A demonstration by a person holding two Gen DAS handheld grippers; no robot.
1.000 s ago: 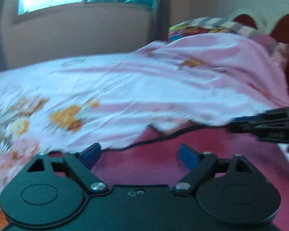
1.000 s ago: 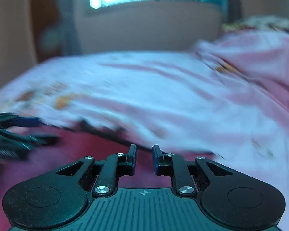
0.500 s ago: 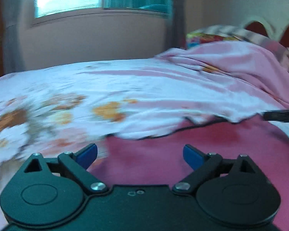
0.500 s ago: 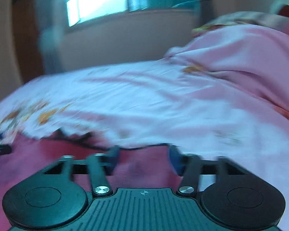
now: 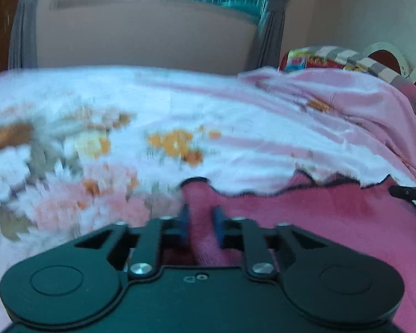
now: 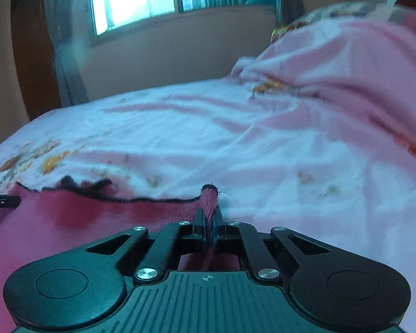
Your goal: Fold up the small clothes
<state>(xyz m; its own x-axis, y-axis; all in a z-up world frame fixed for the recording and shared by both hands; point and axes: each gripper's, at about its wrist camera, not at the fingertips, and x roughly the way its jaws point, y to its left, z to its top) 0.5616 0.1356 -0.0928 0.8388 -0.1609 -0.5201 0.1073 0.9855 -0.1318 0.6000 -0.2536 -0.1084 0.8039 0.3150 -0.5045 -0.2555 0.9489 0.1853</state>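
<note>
Magenta knit garment (image 5: 305,222), black-edged, is laid flat on the bed's floral sheet (image 5: 235,144), filling the lower part of both frames. Its far edge is pinched at two corners: the left tool (image 5: 201,222) at lower centre of the left view, its blue pads pressed onto a raised ridge of cloth; the right tool (image 6: 208,222) at lower centre of the right view, clamped on an upturned corner. Both corners are judged to be held so the edge can be folded evenly.
</note>
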